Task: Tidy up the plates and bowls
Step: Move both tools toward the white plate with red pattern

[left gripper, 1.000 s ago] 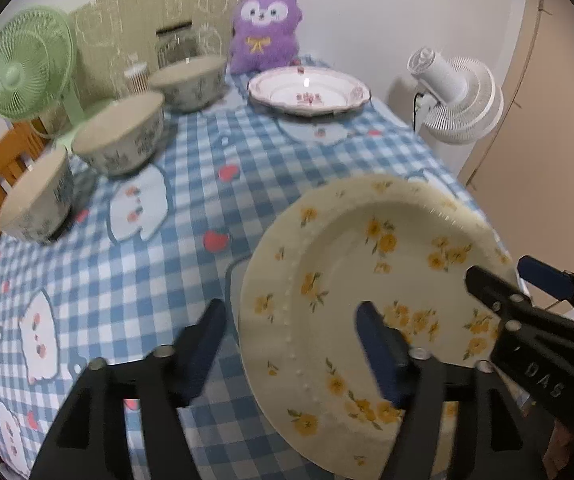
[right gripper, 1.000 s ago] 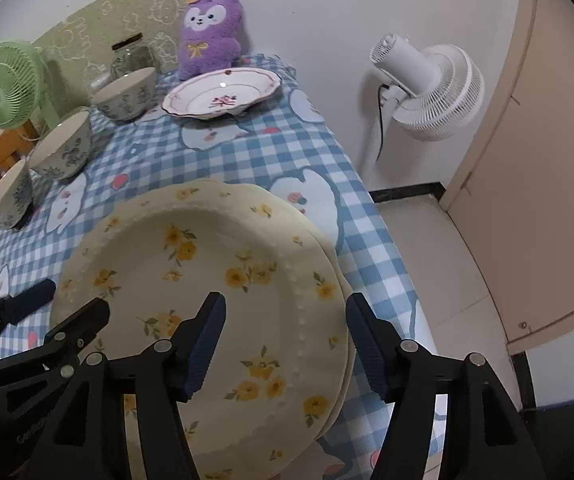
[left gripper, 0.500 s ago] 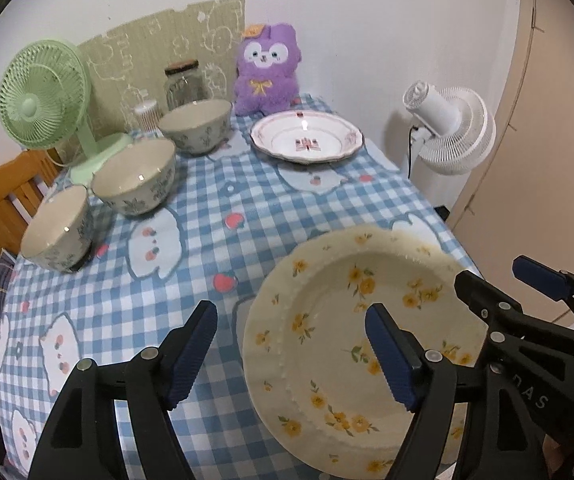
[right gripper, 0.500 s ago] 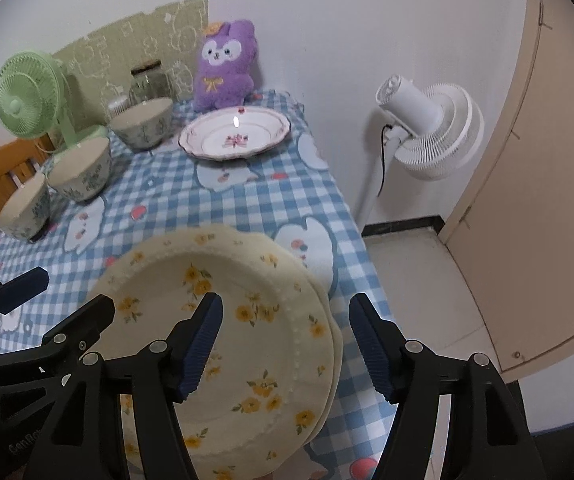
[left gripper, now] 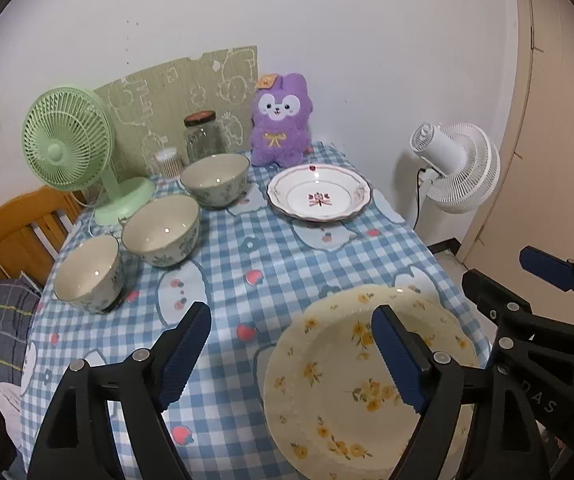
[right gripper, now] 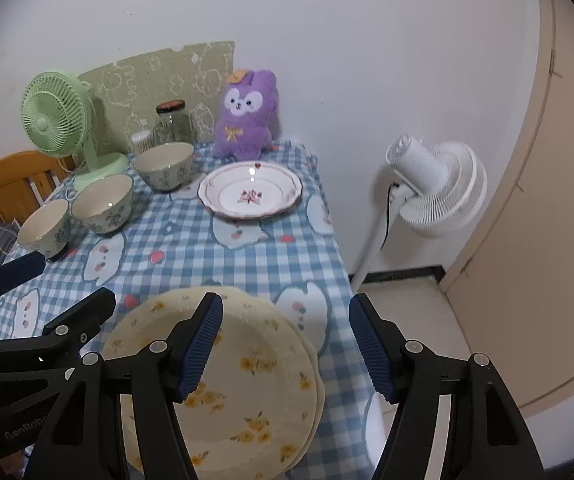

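Plates [right gripper: 247,380] — two stacked, second rim only from the right

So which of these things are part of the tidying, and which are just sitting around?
Part of the job:
- stacked yellow-flowered plates
- pink-rimmed plate
- three bowls

Just lying about:
- purple plush toy
- green fan
- glass jar
- white fan

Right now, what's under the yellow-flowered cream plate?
A second cream plate, only its right rim showing beneath the yellow-flowered cream plate; the rest is covered. Both lie on the blue checked tablecloth.
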The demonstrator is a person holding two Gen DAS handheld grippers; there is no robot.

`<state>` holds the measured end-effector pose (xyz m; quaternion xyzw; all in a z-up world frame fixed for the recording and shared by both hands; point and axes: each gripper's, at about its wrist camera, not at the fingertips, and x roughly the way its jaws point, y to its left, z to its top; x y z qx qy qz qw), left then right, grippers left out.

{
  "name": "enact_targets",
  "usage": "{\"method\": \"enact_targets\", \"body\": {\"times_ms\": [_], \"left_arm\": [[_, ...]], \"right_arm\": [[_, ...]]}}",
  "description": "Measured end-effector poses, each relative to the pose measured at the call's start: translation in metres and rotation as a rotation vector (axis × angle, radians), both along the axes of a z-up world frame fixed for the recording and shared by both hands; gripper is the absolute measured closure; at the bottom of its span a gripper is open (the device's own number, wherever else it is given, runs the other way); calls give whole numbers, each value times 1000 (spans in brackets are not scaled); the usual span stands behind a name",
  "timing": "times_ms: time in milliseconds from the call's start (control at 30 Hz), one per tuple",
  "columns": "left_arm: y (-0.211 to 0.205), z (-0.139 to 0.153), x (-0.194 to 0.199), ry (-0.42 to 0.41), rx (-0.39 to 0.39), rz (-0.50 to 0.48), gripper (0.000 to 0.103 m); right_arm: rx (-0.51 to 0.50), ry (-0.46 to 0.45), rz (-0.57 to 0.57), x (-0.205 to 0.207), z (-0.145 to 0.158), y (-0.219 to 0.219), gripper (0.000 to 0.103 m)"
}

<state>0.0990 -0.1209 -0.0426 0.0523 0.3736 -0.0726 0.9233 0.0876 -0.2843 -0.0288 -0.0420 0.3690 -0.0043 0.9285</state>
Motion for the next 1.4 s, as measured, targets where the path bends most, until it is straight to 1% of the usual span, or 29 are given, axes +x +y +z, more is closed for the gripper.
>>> {"method": "enact_targets", "body": {"times_ms": [67,300,467,600,767,933,1067,1167,1300,1400], "left_arm": [[1,4,2,-7,-5,3,16],[5,18,13,-47,-14,25,14],[7,30,21,-84,-18,37,13],[7,41,31,-112,-24,41,12],[8,48,46,-115,-41,49,11],[10,51,63,-120,-37,75,11],[12,52,74,-114,-28,91,11],[15,51,82,-102,-23,105,11],[17,49,89,-92,-14,112,11],[18,48,95,-83,-16,116,11]], "right_arm": [[-16,-18,-6,2,4,1,34],[-2,-68,12,13,20,2,34],[49,-94,15,22,33,-3,34],[24,-128,15,32,42,-1,34],[24,-159,29,46,48,-2,34],[33,-158,37,61,51,-1,34],[29,-152,65,72,52,4,34],[32,-141,74,79,50,6,34],[63,-120,81,88,48,7,34],[52,-125,76,93,47,10,34]]}}
